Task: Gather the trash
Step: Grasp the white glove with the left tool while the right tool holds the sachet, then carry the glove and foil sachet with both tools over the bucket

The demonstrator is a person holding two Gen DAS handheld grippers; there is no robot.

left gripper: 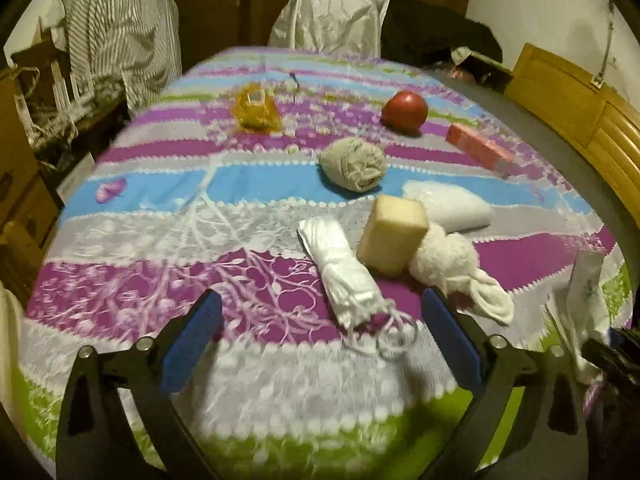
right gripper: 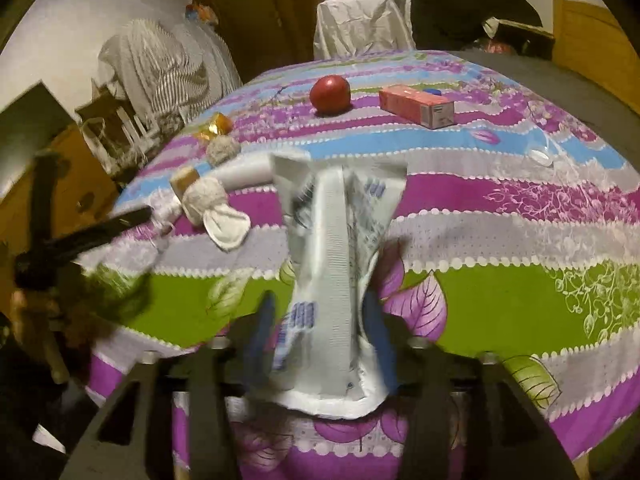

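Right gripper [right gripper: 324, 328] pinching a crumpled white wrapper [right gripper: 336, 264] with blue print, blue pads [right gripper: 378, 332] pressed into both its sides, wrapper sticking up and fanning out past the fingertips, lifted above the striped tablecloth [right gripper: 500, 300]. Same wrapper [left gripper: 586, 284] showing at the far right edge of the left wrist view.

Left gripper [left gripper: 322, 320] spread wide, nothing between the blue pads [left gripper: 192, 340], hanging over the cloth [left gripper: 140, 240]. Just ahead of it, nearly between the fingertips: a rolled white plastic bag [left gripper: 340, 268] with its stringy end trailing toward the right finger. Right beside that, ahead and to the right, a yellowish sponge block [left gripper: 392, 232] leaning on a fluffy white sock ball [left gripper: 444, 260]. Further ahead, a beige yarn ball [left gripper: 354, 162], and to its right a clear plastic bag [left gripper: 448, 204]. Way out front: orange wrapper [left gripper: 256, 110] on the left, red apple [left gripper: 404, 110] on the right, pink box [left gripper: 478, 146] past that toward the right edge.

From the right gripper's side, apple [right gripper: 330, 94] and pink box [right gripper: 416, 106] far ahead, sock ball [right gripper: 204, 200] off to the left.
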